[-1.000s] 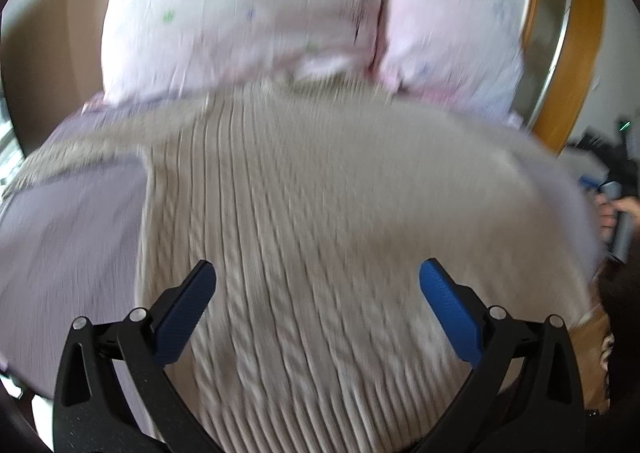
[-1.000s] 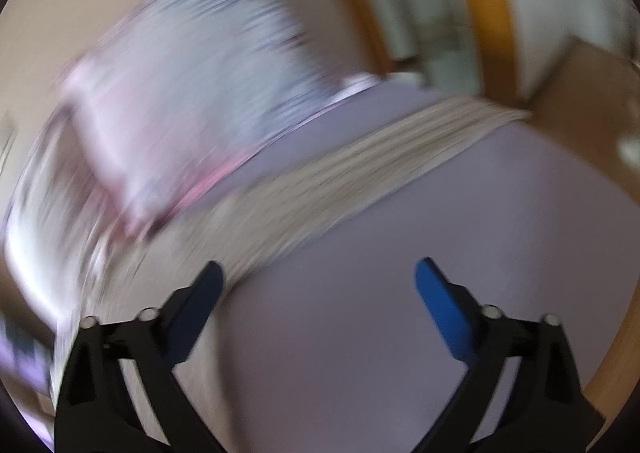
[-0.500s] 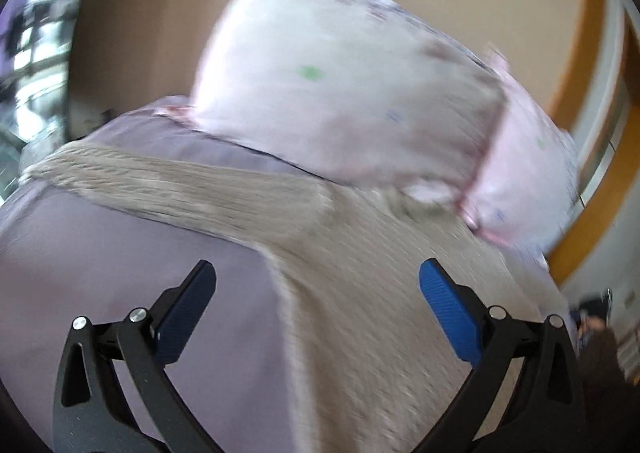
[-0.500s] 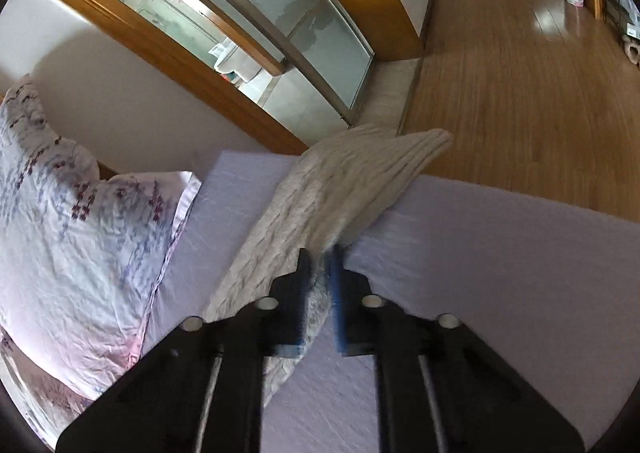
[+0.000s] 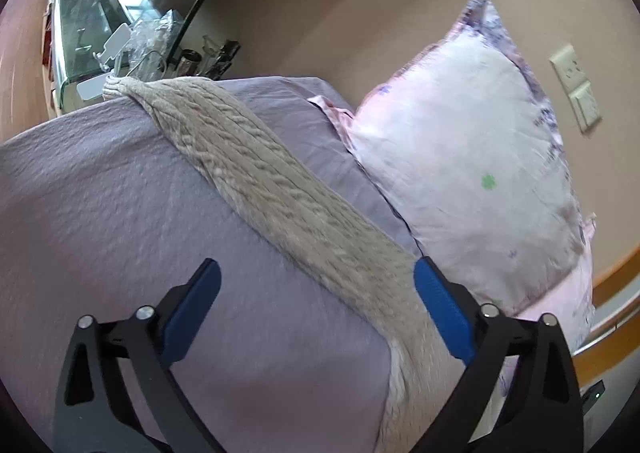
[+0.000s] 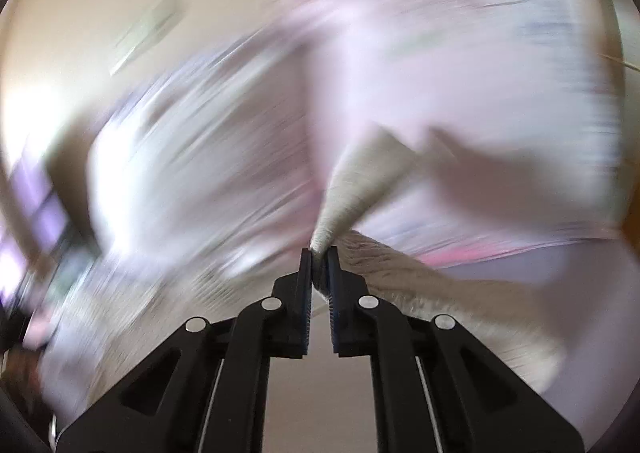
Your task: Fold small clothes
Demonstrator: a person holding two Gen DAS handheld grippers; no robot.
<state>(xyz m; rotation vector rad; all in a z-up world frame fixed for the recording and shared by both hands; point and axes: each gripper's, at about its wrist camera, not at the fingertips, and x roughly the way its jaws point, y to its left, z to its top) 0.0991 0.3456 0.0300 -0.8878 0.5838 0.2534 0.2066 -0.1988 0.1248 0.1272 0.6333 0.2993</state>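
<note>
The beige knit sweater point(image 5: 276, 189) lies across the lavender bed point(image 5: 100, 221), its sleeve running diagonally toward upper left beside a pillow point(image 5: 472, 173). Left tool point(image 5: 316, 305) gapes wide; right tool point(image 6: 319, 273) pinches the sweater's cloth.

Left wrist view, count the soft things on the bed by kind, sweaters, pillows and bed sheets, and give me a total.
Beige knit sweater: 1
Pink floral pillow: 1
Lavender bed sheet: 1
Total: 3
</note>
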